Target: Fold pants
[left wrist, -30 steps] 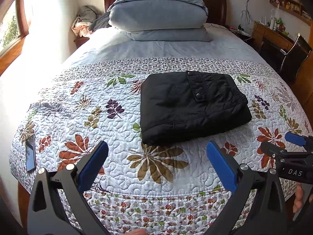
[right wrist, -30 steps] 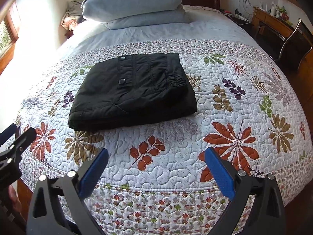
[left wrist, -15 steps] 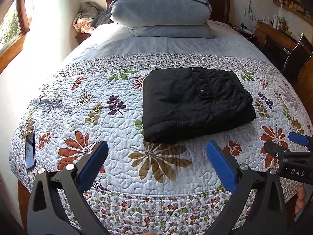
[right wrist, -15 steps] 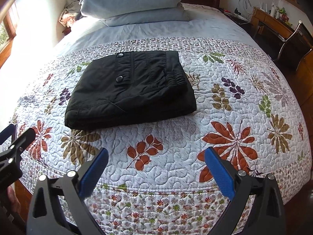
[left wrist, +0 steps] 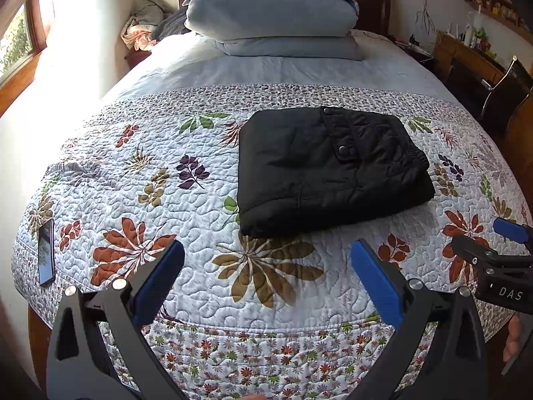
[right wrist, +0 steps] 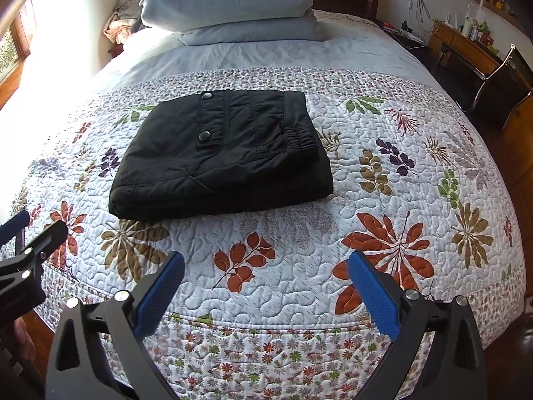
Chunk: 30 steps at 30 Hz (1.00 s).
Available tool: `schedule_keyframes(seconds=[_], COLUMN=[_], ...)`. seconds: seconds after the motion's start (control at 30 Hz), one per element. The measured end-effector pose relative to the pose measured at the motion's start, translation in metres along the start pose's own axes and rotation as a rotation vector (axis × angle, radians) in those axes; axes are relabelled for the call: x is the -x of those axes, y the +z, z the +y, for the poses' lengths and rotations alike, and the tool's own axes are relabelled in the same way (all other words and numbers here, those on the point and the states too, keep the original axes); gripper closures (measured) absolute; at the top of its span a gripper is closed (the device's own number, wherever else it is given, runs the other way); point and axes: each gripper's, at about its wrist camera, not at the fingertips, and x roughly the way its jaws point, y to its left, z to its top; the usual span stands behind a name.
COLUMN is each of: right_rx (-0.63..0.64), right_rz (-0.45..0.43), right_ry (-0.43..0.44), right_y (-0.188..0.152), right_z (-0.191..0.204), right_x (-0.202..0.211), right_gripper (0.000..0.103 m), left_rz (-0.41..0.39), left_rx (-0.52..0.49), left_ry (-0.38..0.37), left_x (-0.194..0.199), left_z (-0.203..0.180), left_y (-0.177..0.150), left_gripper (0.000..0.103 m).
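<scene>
Change since a moment before: both grippers had drawn back a little toward the foot of the bed, and the black pants (left wrist: 328,170) looked slightly further off in both views; the pants themselves had not shifted on the quilt (left wrist: 140,180).
Meaning for the task: the folding seemed to be finished, as I judge it, because the garment lay as a compact, squared bundle with several layers and nobody was touching it.
Pants, place: on the flowered quilt, about the middle of the bed, the snap flap and the elastic waistband on top, well apart from both tools.
Left gripper (left wrist: 266,281): the blue pads stood wide apart, nothing between them, above the near edge of the quilt.
Right gripper (right wrist: 266,283): also spread wide and holding nothing, beside the left one.
Containers: none could be seen; no basket, box or drawer near the pants.
Other things: two stacked pillows (left wrist: 273,16) at the headboard, and a phone (left wrist: 46,251) on the left edge of the quilt.
</scene>
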Motion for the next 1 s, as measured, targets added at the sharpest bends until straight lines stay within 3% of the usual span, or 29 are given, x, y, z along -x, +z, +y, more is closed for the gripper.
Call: schedule_keyframes(seconds=[0.33, 1.0], right_rx=[0.024, 0.030], right_rz=[-0.046, -0.051], right_ry=[-0.004, -0.007], right_y=[0.0057, 0.0042], right_z=[0.0053, 0.0058], right_x=[0.0086, 0.0079], right_gripper=[0.004, 0.004], left_rz=[-0.005, -0.021], left_rx=[0.012, 0.006], left_ry=[0.009, 0.020], left_x=[0.0001, 0.0027], left_z=[0.0034, 0.0023], left_y=[0.0017, 0.0024], left_gripper=[0.003, 0.003])
